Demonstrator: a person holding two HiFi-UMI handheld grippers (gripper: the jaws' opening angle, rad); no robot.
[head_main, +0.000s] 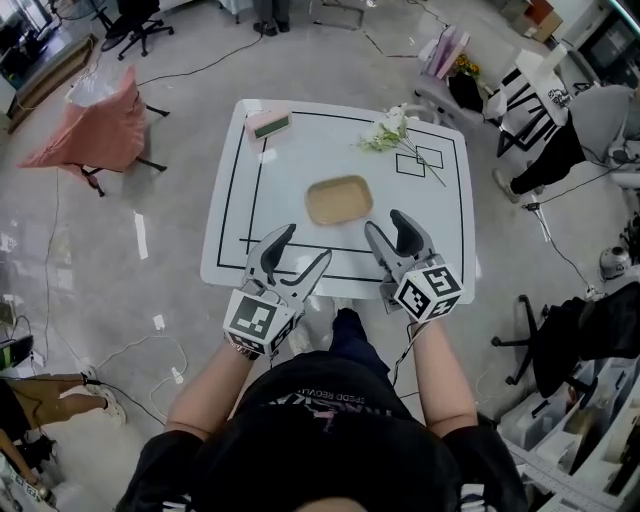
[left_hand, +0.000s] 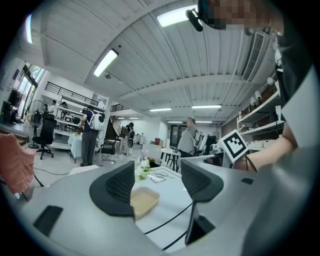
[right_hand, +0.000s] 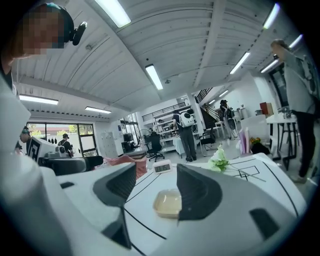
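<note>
Head view, table: a white, smooth rectangular table (head_main: 290, 170) is seen, marked with thin black lines and small outlined squares.
Head view, tray: a shallow beige tray (head_main: 339, 200) with rounded corners is laid flat near the table's middle, somewhat toward the near edge.
Head view, left gripper: the left gripper (head_main: 305, 248) is held over the near edge, its grey curved fingers spread with nothing between them; the tray lies just beyond it.
Head view, right gripper: the right gripper (head_main: 385, 222) is held beside it at the near edge, fingers likewise parted and empty, close to the tray's near right corner.
Head view, far edge: a flower stem (head_main: 385, 135) with white blooms and green leaves is laid toward the far right corner; a small boxy digital clock (head_main: 268, 124) is set at the far left corner.
Head view, floor: a pink cloth (head_main: 100, 125) is draped over a stand left of the table.

Left gripper view, jaws: the left gripper (left_hand: 157, 182) is shown with ribbed dark pads held apart; the tray (left_hand: 144, 200) is seen through the gap, well ahead on the table, untouched.
Left gripper view, beyond: the flower stem (left_hand: 144, 171) is seen behind the tray.

Right gripper view, jaws: the right gripper (right_hand: 156, 192) is shown with pads separated and empty; the tray (right_hand: 167, 204), glossy-rimmed, is seen ahead between them, not in contact.
Right gripper view, beyond: the digital clock (right_hand: 163, 167), flower stem (right_hand: 218, 160) and pink cloth (right_hand: 127, 162) are seen farther off.
</note>
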